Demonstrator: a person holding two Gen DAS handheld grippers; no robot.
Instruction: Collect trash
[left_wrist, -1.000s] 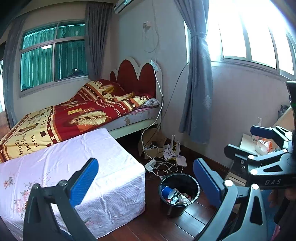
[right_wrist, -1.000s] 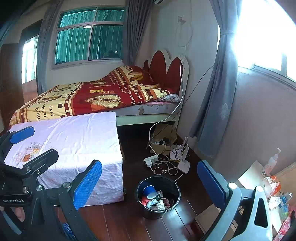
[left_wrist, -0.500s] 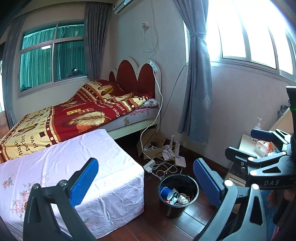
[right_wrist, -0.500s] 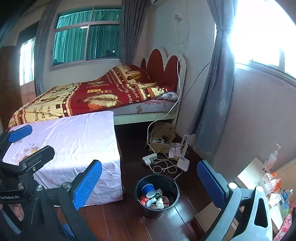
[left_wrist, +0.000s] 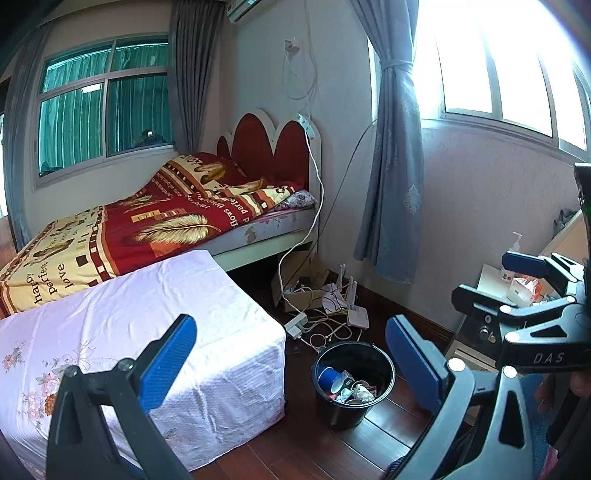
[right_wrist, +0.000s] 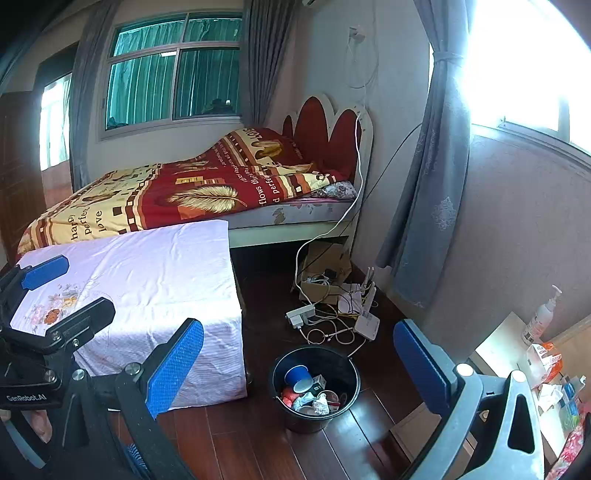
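White letters "DAS" stand on the black body of the right gripper (left_wrist: 524, 291) where it shows at the right edge of the left wrist view. In the right wrist view, white letters "GenRobot.AI" stand on the black body of the left gripper (right_wrist: 62, 288) at the lower left. The red and yellow feather-patterned blanket (left_wrist: 155, 221) on the bed carries dark words: "happy", "perfect" and "love" along its yellow border, and "perfect" with "flows" on a cream band near the pillow end; its other lines are too small or upside down to read. Labels on the white pump bottle (right_wrist: 541, 317) are illegible.
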